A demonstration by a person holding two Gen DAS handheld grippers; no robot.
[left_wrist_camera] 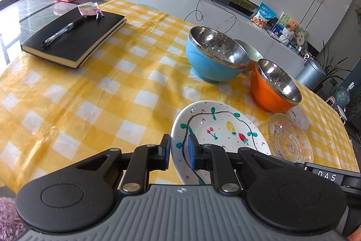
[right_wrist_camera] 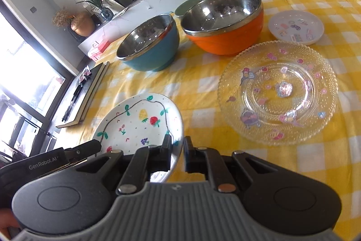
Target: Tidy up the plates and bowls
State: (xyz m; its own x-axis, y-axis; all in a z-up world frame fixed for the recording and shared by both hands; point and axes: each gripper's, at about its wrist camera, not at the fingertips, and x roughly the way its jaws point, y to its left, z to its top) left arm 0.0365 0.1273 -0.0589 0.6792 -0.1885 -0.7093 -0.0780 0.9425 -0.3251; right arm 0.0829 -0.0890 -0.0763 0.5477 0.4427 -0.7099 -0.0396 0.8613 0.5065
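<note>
Both grippers pinch the white painted plate at its rim: the left gripper closes on its lower left edge in the left wrist view, and the right gripper straddles its lower right edge in the right wrist view, fingers nearly together. Right of it lies a clear glass plate. Higher in the frame stand a blue bowl and an orange bowl, with a small white dish at upper right, all on the yellow checked tablecloth.
</note>
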